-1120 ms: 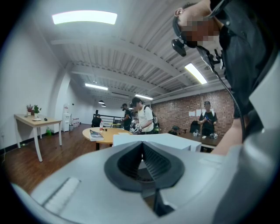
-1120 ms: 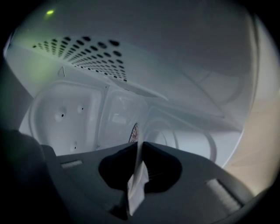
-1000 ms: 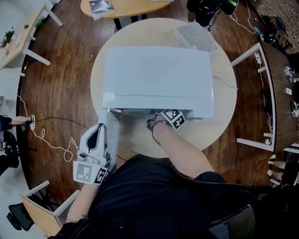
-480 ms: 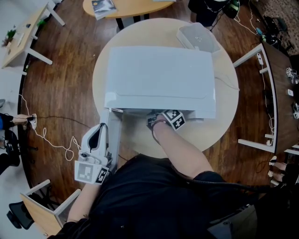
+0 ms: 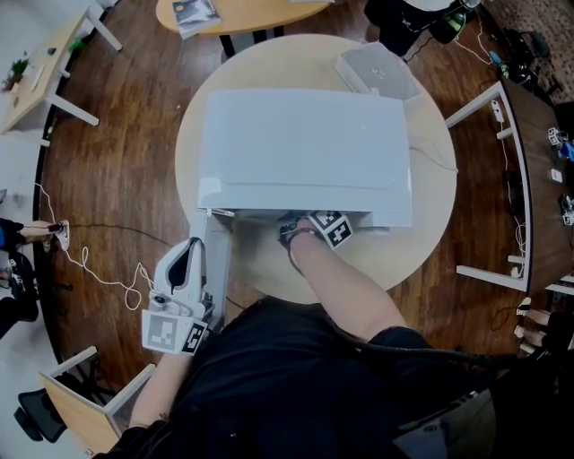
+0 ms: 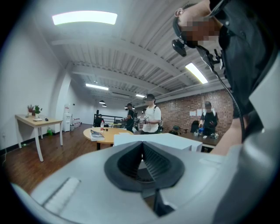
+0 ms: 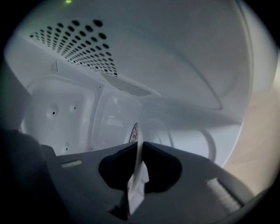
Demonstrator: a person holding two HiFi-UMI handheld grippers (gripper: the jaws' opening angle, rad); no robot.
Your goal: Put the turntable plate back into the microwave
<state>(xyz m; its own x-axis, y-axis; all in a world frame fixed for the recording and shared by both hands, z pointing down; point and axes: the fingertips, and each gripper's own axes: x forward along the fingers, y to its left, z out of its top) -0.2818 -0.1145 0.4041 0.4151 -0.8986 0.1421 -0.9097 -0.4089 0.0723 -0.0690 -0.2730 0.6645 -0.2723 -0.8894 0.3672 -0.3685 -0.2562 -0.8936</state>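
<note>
The white microwave stands on a round wooden table, its door swung open towards me at the left. My right gripper reaches into the cavity, so its tips are hidden from above. In the right gripper view the right gripper is shut on the thin rim of the glass turntable plate, seen edge-on inside the white cavity. A roller ring lies on the cavity floor. My left gripper hangs by the open door, shut and holding nothing.
A grey box sits behind the microwave on the table. Another round table stands beyond it, and desks at the right. A cable lies on the wood floor at the left. Several people stand far off.
</note>
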